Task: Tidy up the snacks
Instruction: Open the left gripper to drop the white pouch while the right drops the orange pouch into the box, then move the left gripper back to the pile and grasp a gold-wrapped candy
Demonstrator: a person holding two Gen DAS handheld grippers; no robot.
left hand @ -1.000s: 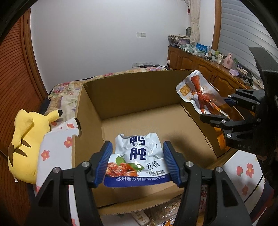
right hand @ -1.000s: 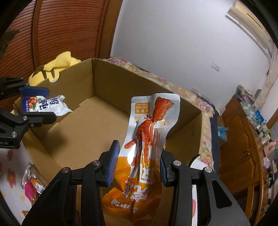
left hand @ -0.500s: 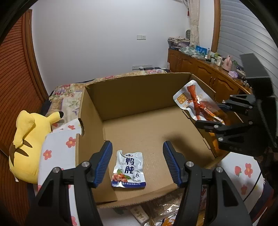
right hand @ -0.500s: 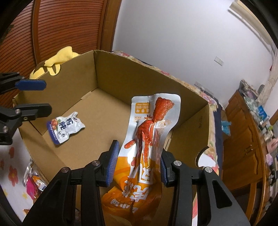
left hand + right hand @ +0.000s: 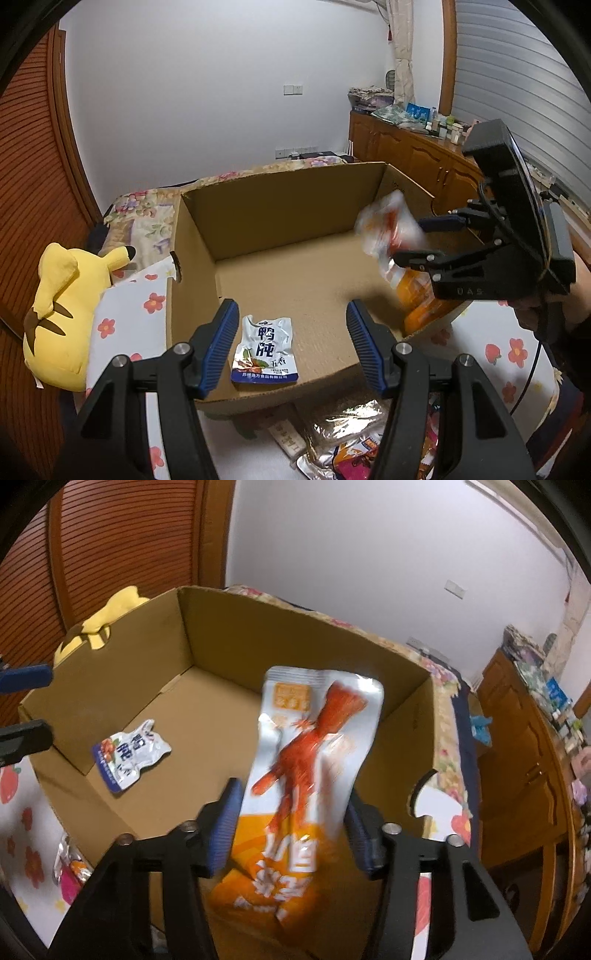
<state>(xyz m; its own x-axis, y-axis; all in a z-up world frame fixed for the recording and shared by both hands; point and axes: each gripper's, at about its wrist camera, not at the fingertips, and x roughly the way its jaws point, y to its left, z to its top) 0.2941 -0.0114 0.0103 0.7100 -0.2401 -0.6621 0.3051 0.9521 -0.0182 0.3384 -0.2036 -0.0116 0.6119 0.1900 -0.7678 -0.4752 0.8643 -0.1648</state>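
Two snack packets, one open brown cardboard box [image 5: 280, 210], on a white cloth with red flowers [image 5: 125, 314].

1. Small white-and-blue foil pouch with Chinese lettering [image 5: 266, 350]: lying flat on the box floor, near the front-left corner, touching neither claw.
2. Long silver-and-orange packet showing a red duck foot [image 5: 310, 760]: blurred, standing up between the blue pads of the right gripper [image 5: 291, 794], over the right side of the box. Whether the pads still press it cannot be told.
3. Left gripper [image 5: 291, 306]: spread wide, holding nothing, over the box's front wall, above the pouch.
4. Yellow plush toy [image 5: 59, 306]: left of the box, outside it.
5. Several loose foil snack packs [image 5: 354, 435]: heaped in front of the box.
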